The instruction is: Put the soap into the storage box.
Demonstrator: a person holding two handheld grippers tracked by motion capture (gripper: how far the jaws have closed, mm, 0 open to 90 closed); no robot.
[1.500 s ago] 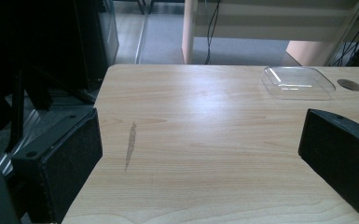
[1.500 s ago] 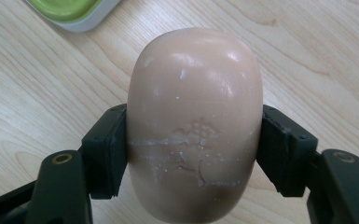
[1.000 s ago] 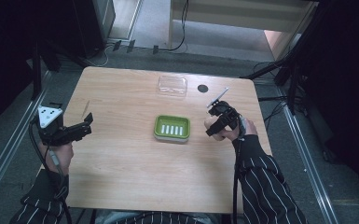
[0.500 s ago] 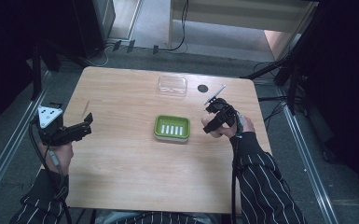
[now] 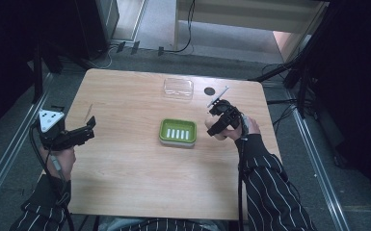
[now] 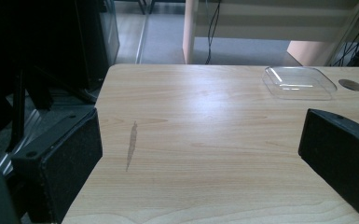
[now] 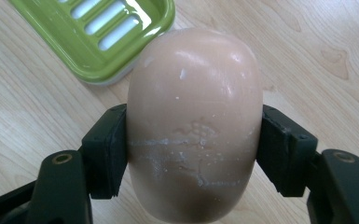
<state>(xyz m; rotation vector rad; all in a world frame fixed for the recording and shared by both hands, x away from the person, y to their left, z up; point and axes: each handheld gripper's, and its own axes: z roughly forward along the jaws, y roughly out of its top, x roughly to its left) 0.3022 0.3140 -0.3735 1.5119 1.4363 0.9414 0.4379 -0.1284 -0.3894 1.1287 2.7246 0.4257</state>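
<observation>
Soap clamped across its width in right gripper, pads on both flanks so slippery bar stays put; held above surface just right of green dish, near enough for short carry over slotted tray

Left gripper open, empty, parked at left edge, out of way

Clear lid set far back, well apart from dish, leaving it free for soap

In the right gripper view the soap dish is cut off by the top edge and partly hidden behind the soap, whose lower end is cropped at the bottom.
</observation>
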